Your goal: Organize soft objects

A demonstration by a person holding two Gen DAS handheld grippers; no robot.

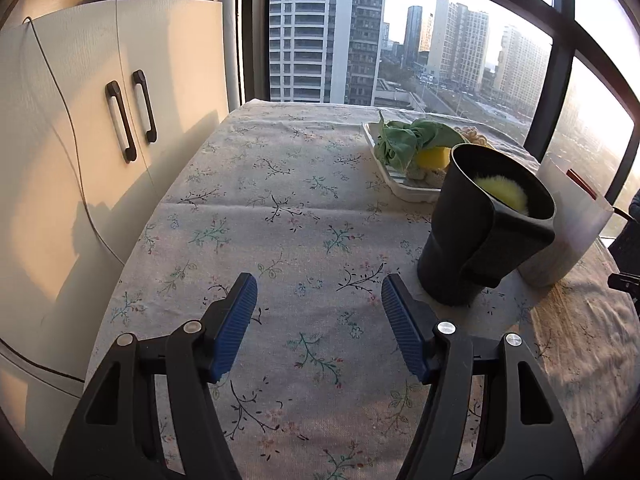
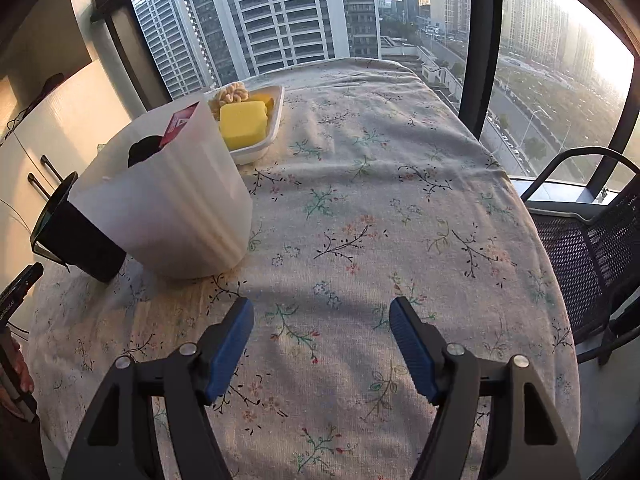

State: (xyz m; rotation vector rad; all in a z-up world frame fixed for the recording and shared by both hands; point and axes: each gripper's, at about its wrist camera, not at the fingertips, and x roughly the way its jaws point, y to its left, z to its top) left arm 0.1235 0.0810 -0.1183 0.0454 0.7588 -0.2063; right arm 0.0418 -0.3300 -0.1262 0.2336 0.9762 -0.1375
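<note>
Left claw [image 1: 319,292]: spread wide, nothing between the blue pads, hovering over bare floral cloth at bottom center of its view. Right claw [image 2: 321,316]: same, wide apart and holding nothing, bottom center of its frame. Both look parked in a neutral ready pose, probably so either can go for the tray next.

Counter [image 1: 280,208] carries everything on the far side. Black cup [image 1: 486,232], right of center in the left view, already has 1 fuzzy yellow puff [image 1: 505,193] inside, so it reads as a sorting bin. White cup [image 2: 172,200] stands just beside it, touching or nearly; it holds something dark with a red tag, can't tell what through the wall.

White tray [image 2: 276,120], upper left in the right view, is the source pile: yellow sponge [image 2: 243,125], cream knitted piece [image 2: 231,94], and a green cloth [image 1: 404,140] visible from the left side. 3 soft items at least not yet sorted, so the job looks early to mid.
</note>
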